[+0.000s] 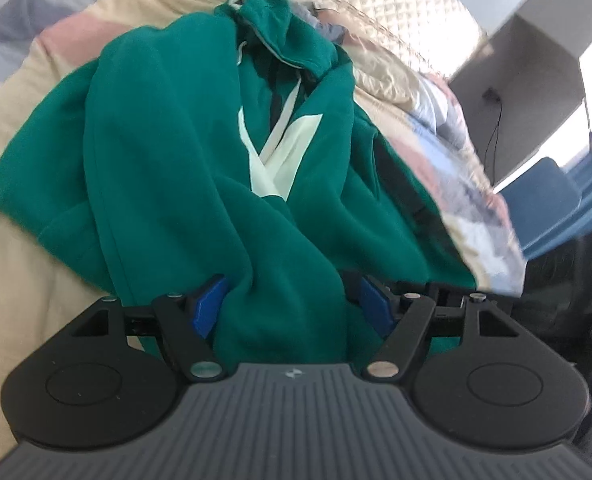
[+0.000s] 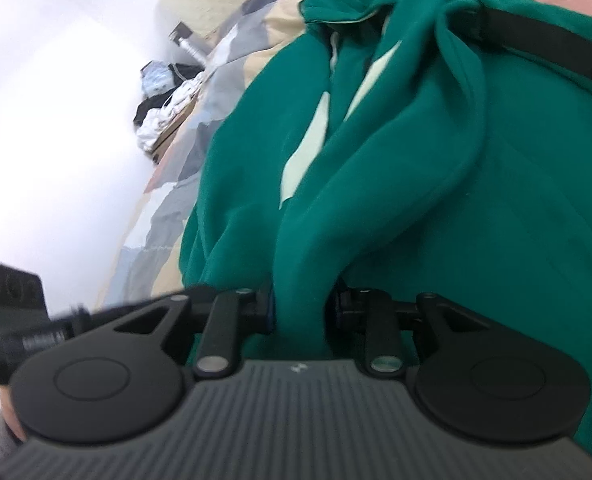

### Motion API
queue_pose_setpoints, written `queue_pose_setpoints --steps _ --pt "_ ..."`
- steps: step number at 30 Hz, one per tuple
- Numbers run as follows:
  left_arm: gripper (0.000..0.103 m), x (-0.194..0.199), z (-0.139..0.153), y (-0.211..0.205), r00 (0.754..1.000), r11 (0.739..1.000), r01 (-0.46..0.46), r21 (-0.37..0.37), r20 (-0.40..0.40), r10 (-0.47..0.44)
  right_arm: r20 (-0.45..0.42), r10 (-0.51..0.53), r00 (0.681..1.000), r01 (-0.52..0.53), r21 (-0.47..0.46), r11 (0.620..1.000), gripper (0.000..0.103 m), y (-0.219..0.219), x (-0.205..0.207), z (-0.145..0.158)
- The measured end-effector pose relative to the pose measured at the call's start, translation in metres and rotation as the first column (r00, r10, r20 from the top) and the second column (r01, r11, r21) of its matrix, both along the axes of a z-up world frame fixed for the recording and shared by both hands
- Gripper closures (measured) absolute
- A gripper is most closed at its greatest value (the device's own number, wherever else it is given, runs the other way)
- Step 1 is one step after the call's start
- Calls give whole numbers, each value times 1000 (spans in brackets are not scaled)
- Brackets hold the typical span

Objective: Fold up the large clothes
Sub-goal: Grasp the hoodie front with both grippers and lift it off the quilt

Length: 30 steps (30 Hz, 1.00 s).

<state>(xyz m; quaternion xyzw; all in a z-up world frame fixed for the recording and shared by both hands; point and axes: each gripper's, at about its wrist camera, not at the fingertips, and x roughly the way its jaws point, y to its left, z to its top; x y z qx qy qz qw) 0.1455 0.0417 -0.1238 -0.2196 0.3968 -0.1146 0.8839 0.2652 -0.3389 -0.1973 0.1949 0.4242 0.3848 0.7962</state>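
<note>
A large green hoodie (image 1: 167,140) lies crumpled on a patchwork bedcover (image 1: 23,280), its hood (image 1: 271,24) at the far end and pale panels (image 1: 279,160) showing in the folds. My left gripper (image 1: 291,304) has a thick bunch of the near edge filling the gap between its blue pads (image 1: 211,304), which touch the cloth. In the right wrist view the hoodie (image 2: 496,200) fills the right side, with a black band (image 2: 544,40) across it. My right gripper (image 2: 300,308) is shut narrowly on a gathered fold of green cloth.
A quilted headboard (image 1: 396,12) stands behind the bed, with a grey cabinet (image 1: 516,80) and a blue chair (image 1: 548,192) to its right. Clutter on a low stand (image 2: 163,100) sits by the white wall. A hand (image 2: 11,420) shows at the lower left.
</note>
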Motion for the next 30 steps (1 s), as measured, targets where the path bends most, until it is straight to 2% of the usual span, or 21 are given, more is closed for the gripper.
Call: queue_pose_setpoints --steps 2,4,6,9,10,11,13,15,17,19,21,24,27,28,30 --pt "28 -1 -1 -7 1000 999 8 46 11 -8 -20 -11 1000 11 25 1000 77 -2 3 -4" --pt "28 1 -5 -9 1000 997 9 81 19 -10 -19 -21 1000 22 30 999 86 -2 5 -6" --pt "35 1 -5 -12 999 991 7 132 36 -12 -3 -25 1000 25 32 999 90 -1 4 -6" --pt "59 -3 -4 -17 998 978 -6 209 65 -8 63 -32 998 31 15 999 95 3 -2 2" --pt "72 -4 -2 -18 997 974 -9 228 77 -9 85 -40 996 39 16 999 96 2 -4 6" --pt "80 -6 1 -17 996 972 -18 233 92 -4 100 -52 994 50 22 999 96 0 -6 9" --pt "85 -10 9 -8 994 979 -44 201 109 22 121 -82 989 78 41 996 96 -7 -9 15" --pt "87 -12 20 7 991 984 -77 161 125 57 153 -124 980 117 57 992 96 -16 -14 22" --pt "88 -11 36 22 984 982 -113 153 156 88 162 -194 967 175 123 977 97 -33 -17 31" --pt "89 -6 57 42 973 980 -155 125 190 130 177 -257 950 224 184 957 97 -53 -15 44" --pt "89 4 82 67 961 971 -206 123 213 177 217 -298 930 255 207 945 97 -70 -11 60" --pt "89 29 117 109 938 947 -293 129 228 259 254 -378 890 304 286 909 97 -106 5 87" --pt "89 61 147 155 900 905 -403 134 237 365 279 -447 850 360 312 879 97 -136 32 114" --pt "89 74 156 169 885 886 -437 155 248 393 294 -469 833 378 315 870 97 -147 47 125" --pt "89 98 173 195 847 829 -514 223 289 447 334 -491 804 407 292 865 97 -163 71 144"
